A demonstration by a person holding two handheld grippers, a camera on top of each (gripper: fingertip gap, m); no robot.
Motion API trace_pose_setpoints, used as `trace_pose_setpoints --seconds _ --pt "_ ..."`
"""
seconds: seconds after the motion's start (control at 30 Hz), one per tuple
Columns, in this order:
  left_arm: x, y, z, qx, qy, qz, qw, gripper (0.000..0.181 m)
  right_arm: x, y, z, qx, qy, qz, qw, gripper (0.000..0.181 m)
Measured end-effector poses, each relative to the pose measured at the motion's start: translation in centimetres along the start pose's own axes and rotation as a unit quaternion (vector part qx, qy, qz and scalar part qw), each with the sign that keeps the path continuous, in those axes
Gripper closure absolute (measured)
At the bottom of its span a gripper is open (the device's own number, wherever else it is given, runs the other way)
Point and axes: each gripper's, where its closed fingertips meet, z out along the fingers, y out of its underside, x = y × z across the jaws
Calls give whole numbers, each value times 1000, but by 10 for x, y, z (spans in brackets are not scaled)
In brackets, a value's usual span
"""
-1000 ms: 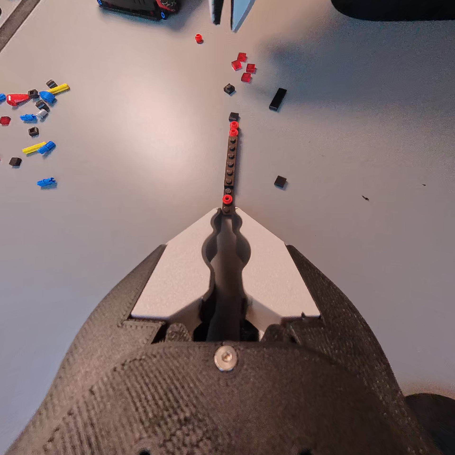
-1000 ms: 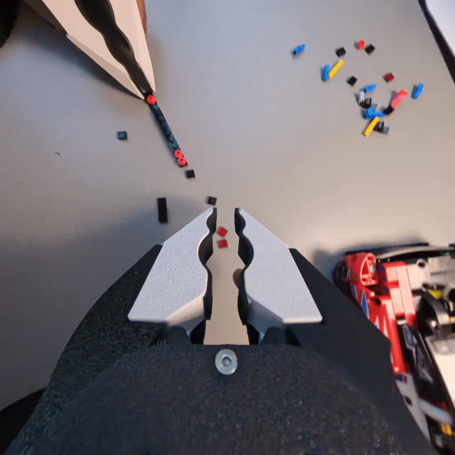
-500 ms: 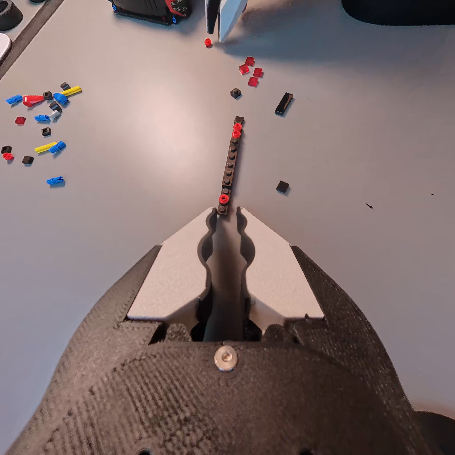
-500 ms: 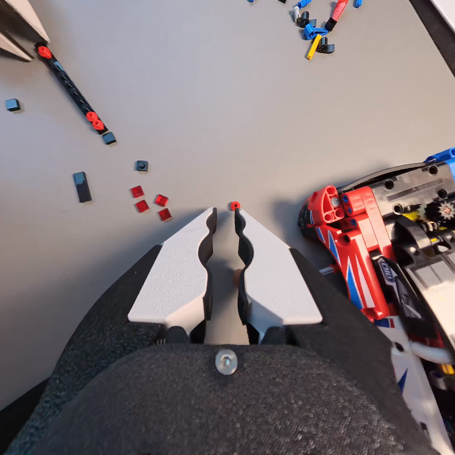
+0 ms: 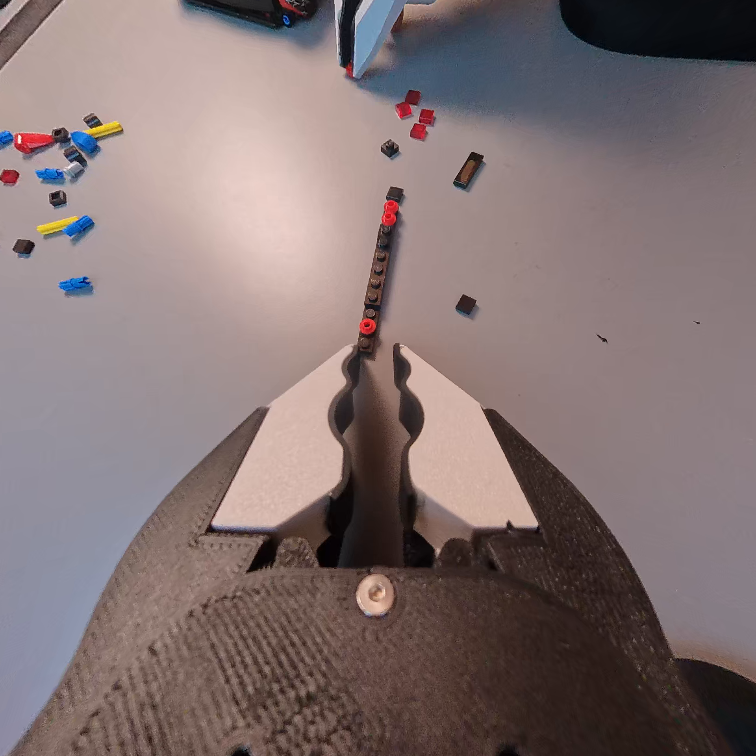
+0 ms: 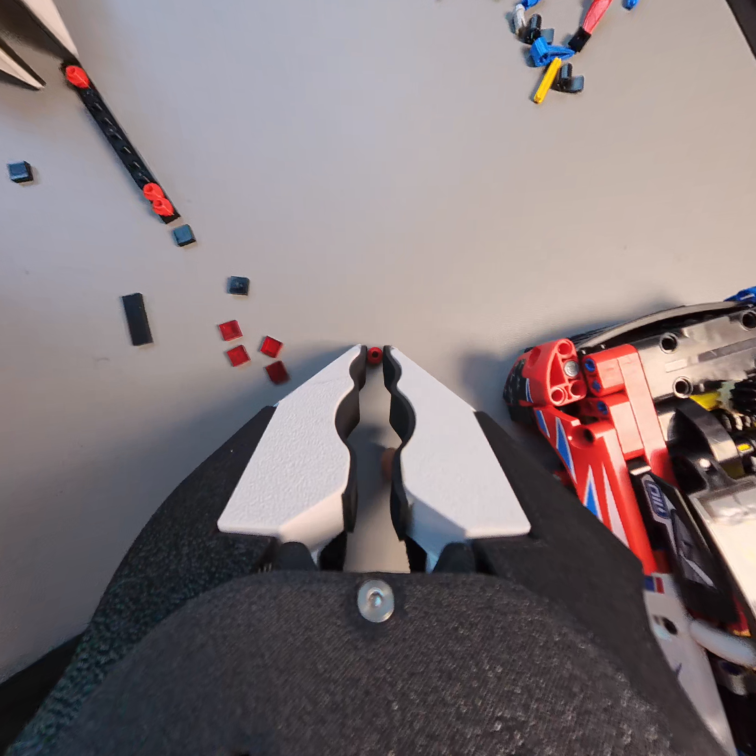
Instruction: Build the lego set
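A long black plate (image 5: 378, 270) lies flat on the grey table, with one red round stud (image 5: 367, 325) near its close end and two red studs (image 5: 389, 212) at its far end. My left gripper (image 5: 374, 347) is open and empty; the plate's close end lies just in front of its left fingertip. My right gripper (image 6: 374, 348) is down at the table, shut on a loose red round stud (image 6: 374, 355) between its tips. It also shows at the top of the left wrist view (image 5: 360, 49). The plate also shows in the right wrist view (image 6: 118, 143).
Several clear red tiles (image 6: 253, 352) lie left of the right gripper, with a black flat tile (image 6: 137, 319) and small black pieces (image 6: 238, 285) beyond. A partly built red, white and black car (image 6: 613, 429) sits close on its right. Blue, yellow and black parts (image 5: 61, 163) lie far left. There is about 20 cm between the tips of the two grippers. It is some 11 cm from my right tips to the black flat tile (image 6: 137, 319). It is also in sight in the left wrist view (image 5: 469, 165).
My left gripper opened and let go of the black plate, which now lies on the table. My right gripper moved from the red tiles to the loose red stud and closed on it.
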Motion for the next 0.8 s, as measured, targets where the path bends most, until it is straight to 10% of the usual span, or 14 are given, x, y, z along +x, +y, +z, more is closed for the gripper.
trace_pose_setpoints --seconds 0.33,0.8 --pt "5 -2 1 2 9 5 1000 170 -130 -111 16 107 -134 -178 969 177" --pt "1 3 -4 2 13 1 1000 164 -149 -108 62 -5 -171 -267 948 177"
